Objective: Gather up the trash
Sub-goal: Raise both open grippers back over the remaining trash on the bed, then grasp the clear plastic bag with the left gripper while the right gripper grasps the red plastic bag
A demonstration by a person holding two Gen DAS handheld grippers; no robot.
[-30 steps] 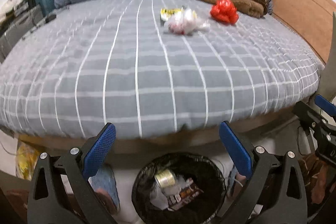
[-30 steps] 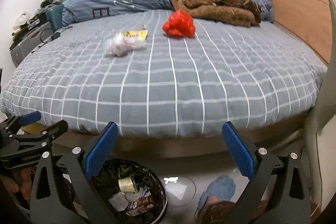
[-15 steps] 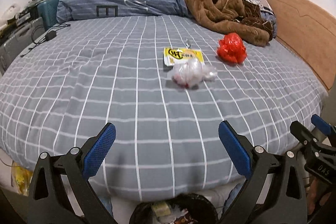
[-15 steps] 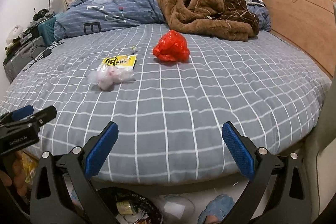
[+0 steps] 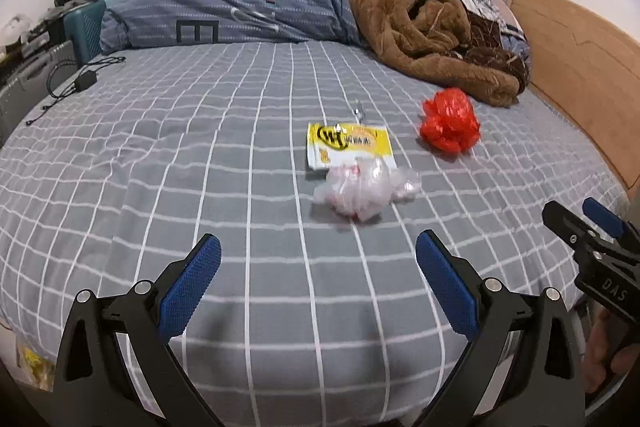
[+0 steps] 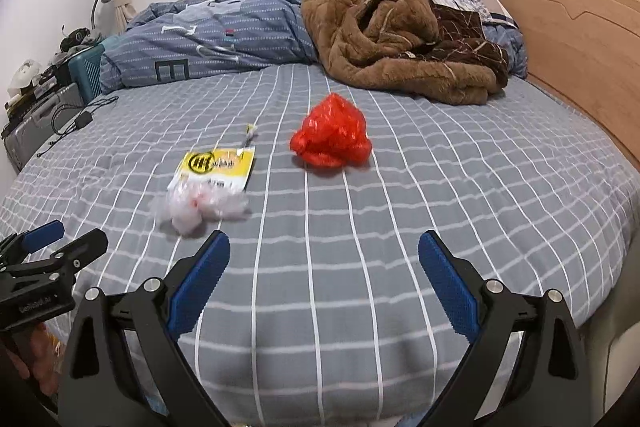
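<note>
Crumpled clear plastic bag (image 5: 362,193) judged light, soft, best pinched at bunched middle; left gripper (image 5: 318,285) and right gripper (image 6: 324,285) both spread, empty.

Right claw (image 6: 323,291) spread empty over grey checked bed (image 6: 440,187), red bag (image 6: 331,139), yellow wrapper (image 6: 218,165) beyond

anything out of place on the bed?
Yes: litter mid-bed. A crumpled red bag, a yellow wrapper and a clear bag overlapping its near edge lie on the sheet. A charger trails at the left edge.
</note>
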